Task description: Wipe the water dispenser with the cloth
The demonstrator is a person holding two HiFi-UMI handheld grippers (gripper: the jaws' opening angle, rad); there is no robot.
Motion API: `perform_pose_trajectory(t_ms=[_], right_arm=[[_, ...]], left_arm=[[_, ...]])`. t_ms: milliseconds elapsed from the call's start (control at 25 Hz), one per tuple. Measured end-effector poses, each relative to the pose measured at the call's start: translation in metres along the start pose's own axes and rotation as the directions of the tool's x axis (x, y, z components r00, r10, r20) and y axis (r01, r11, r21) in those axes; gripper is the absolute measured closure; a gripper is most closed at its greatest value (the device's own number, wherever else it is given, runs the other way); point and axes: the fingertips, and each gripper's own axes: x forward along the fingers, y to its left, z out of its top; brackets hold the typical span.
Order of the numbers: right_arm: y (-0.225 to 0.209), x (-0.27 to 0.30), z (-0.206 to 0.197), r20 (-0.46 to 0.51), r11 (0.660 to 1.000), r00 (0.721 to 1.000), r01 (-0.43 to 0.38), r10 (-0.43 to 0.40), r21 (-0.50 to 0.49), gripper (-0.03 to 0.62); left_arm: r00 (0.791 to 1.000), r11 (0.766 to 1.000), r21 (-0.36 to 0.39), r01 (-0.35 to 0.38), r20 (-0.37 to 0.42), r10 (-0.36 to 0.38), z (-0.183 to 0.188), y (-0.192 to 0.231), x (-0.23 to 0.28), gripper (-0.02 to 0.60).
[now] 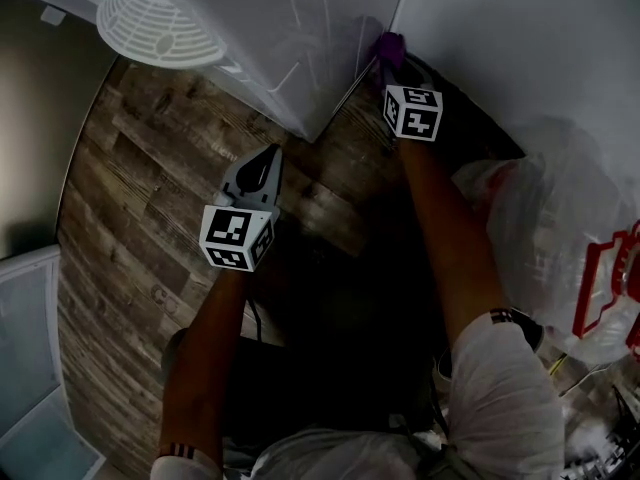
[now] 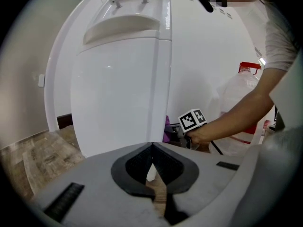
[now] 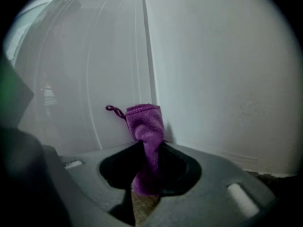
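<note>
Cloth [image 3: 147,126] is gripped in the right tool [image 3: 147,148], down low against the side edge of the water dispenser [image 2: 118,93] near the wall [image 3: 227,79]. I'd say wiping is midway, though I can't tell how much is left. Left tool [image 2: 152,146] is clenched on nothing over the wood floor [image 1: 130,218], and a bagged water bottle [image 2: 239,98] crowds that corner.

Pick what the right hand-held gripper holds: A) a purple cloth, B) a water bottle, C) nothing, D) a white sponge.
A: the right hand-held gripper has its jaws closed on a purple cloth, which sticks out beyond them.
</note>
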Motion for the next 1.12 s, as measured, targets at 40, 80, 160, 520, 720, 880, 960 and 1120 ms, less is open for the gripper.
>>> perform_pose_trajectory(t_ms=[40,80,160,520,720,880,960,1120], right_arm=[[0.001,-0.006,0.006,0.008,1.000,1.000,-0.001,0.001,-0.003,0.490],[0.002,-0.013,0.013,0.021,1.000,1.000,-0.003,0.003,-0.003,0.490],[0.011,-0.030,0.026,0.050,1.000,0.999,-0.018,0.018,0.005,0.490],[0.081,-0.134,0.089,0.138,0.985,0.976,-0.167,0.170,-0.032,0.490],[0.118,-0.184,0.131,0.138,0.968,0.959,-0.239,0.248,-0.076,0.490],[0.142,-0.220,0.171,0.130,0.955,0.948,-0.278,0.290,-0.101,0.490],[0.152,-0.240,0.199,0.135,0.947,0.941,-0.295,0.311,-0.122,0.490],[0.172,-0.289,0.262,0.156,0.929,0.920,-0.338,0.360,-0.150,0.490]], left_arm=[[1.000,1.000,0.000,0.002,0.005,-0.002,0.006,0.000,0.001,0.583],[1.000,1.000,0.001,0.006,0.013,-0.006,0.012,-0.001,0.003,0.583],[1.000,1.000,0.011,0.016,0.025,-0.016,0.023,-0.003,0.001,0.583],[0.996,0.996,0.045,0.075,0.045,-0.078,0.095,-0.019,-0.027,0.583],[0.992,0.990,0.069,0.119,0.030,-0.122,0.131,-0.038,-0.053,0.583],[0.990,0.990,0.056,0.132,0.036,-0.134,0.167,-0.052,-0.077,0.583],[0.988,0.989,0.060,0.137,0.059,-0.140,0.194,-0.059,-0.089,0.583],[0.983,0.984,0.078,0.159,0.076,-0.165,0.254,-0.080,-0.121,0.583]])
